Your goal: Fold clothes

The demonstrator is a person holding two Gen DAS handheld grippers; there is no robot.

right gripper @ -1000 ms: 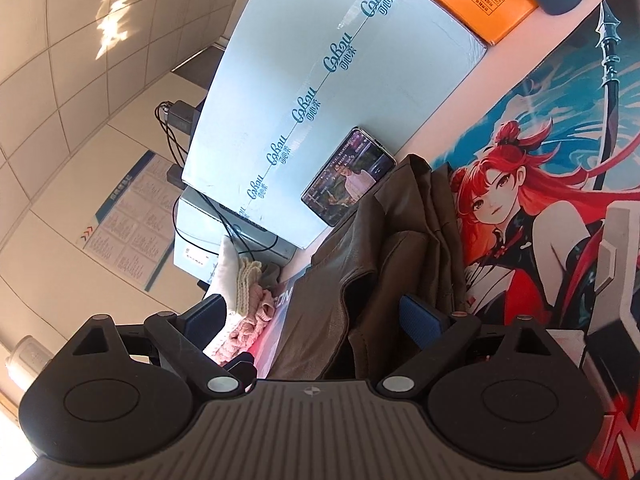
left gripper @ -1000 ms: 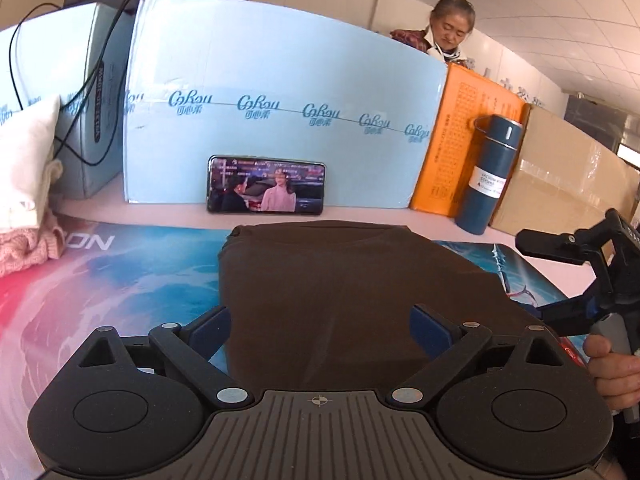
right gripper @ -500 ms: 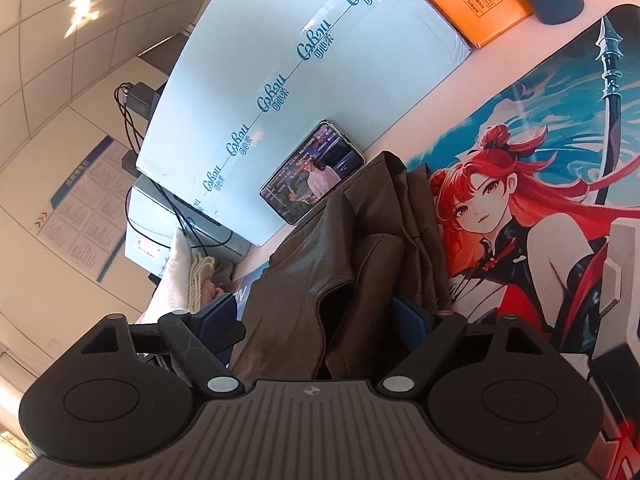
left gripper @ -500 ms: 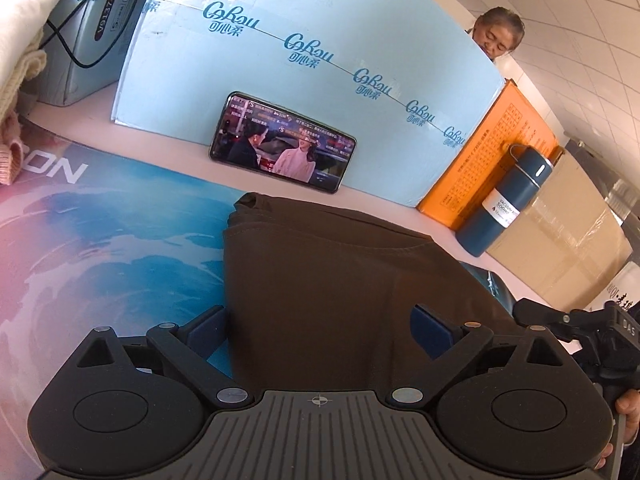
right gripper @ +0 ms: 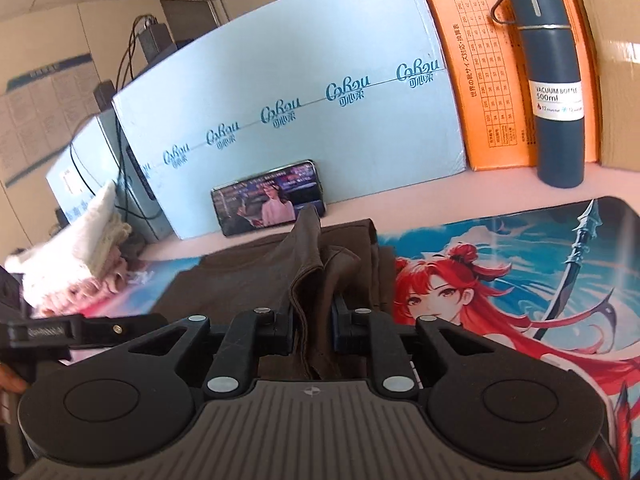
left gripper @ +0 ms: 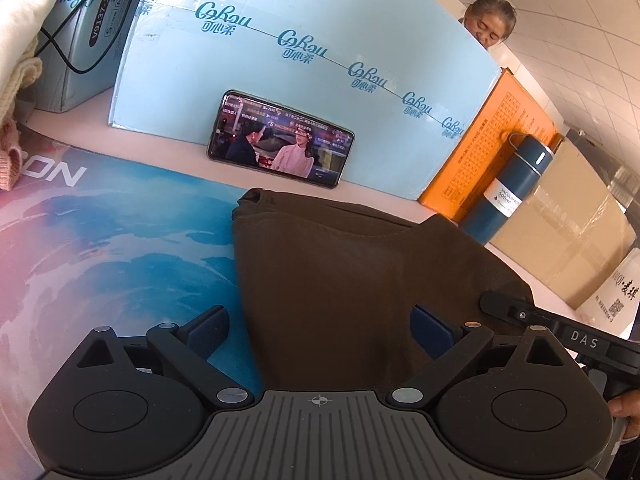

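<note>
Pretty cluttered desk: a big printed mat (right gripper: 500,280) with a red-haired anime girl covers most of it, and everything else is easiest to place off the phone (left gripper: 280,138) that leans sideways against a pale blue box (left gripper: 320,60) at the back, playing a video. Just in front of the phone, on the mat, sits the brown garment (left gripper: 352,280), folded into a thick bundle. Off to the right of the phone are an orange box (right gripper: 480,60) and a dark blue bottle (right gripper: 556,88) standing upright. Left of the phone there's a pile of cream and pink knitwear (right gripper: 88,256). The right gripper (right gripper: 314,330) is closing its 2 jaws on a raised fold of the brown garment, with the cloth bunched between them and the pads already on it. The left gripper (left gripper: 320,328) is spread wide over the near edge of the garment, gripping nothing.
</note>
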